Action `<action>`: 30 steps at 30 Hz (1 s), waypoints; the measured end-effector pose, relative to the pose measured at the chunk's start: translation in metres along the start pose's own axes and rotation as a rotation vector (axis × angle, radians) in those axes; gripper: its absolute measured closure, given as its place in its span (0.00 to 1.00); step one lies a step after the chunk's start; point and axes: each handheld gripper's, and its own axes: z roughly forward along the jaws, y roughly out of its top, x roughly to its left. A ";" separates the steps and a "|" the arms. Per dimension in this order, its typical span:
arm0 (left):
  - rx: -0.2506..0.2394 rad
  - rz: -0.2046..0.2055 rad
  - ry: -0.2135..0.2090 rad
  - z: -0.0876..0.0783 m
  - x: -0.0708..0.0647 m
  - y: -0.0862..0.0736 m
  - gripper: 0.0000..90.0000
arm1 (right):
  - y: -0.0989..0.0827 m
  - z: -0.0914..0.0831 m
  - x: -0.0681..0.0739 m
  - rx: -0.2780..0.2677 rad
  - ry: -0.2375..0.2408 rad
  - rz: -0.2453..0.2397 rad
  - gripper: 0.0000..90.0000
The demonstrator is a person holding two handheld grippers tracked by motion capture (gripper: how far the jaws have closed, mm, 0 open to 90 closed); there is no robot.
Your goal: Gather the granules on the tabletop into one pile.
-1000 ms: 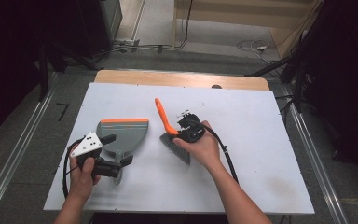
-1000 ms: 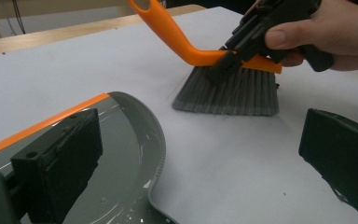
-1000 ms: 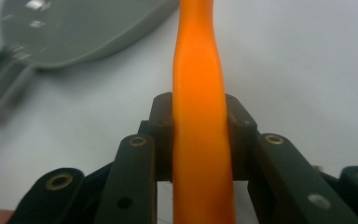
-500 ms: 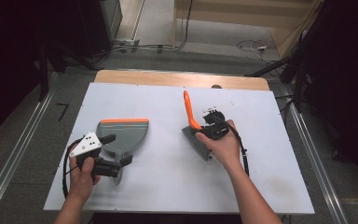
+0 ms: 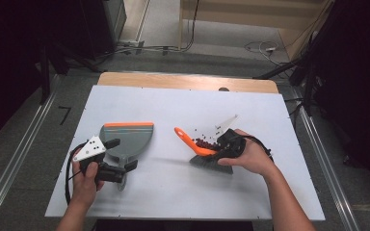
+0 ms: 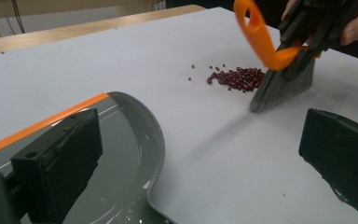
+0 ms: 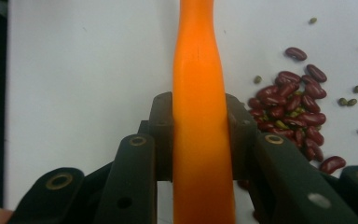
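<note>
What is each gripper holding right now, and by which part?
Right gripper clamps the brush by its orange handle. Left gripper sits at the dustpan handle; hold unclear.

**Both grippers low over the tabletop**

Our left hand [image 5: 84,178] holds the left gripper [image 5: 118,156] at the near left, its jaws spread wide apart. Our right forearm reaches in from the bottom right; the right hand [image 5: 250,156] wraps the right gripper [image 5: 217,149], whose jaws are clamped on an orange handle [image 7: 198,116].
</note>
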 end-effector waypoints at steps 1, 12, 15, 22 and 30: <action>0.000 -0.001 0.001 0.000 0.000 0.000 0.00 | 0.000 0.000 -0.004 -0.016 0.007 0.003 0.76; 0.002 -0.001 0.003 0.000 0.001 0.000 0.00 | 0.011 0.001 -0.023 -0.033 -0.109 -0.046 0.76; 0.002 -0.001 0.003 0.000 0.001 0.000 0.00 | 0.015 -0.002 -0.024 -0.032 -0.127 -0.053 0.76; 0.000 -0.003 0.002 0.000 0.001 -0.001 0.00 | 0.029 -0.019 -0.027 -0.090 -0.110 -0.050 0.76; 0.007 0.006 0.006 0.000 0.001 -0.001 0.00 | 0.053 -0.011 -0.059 -0.066 -0.331 -0.008 0.76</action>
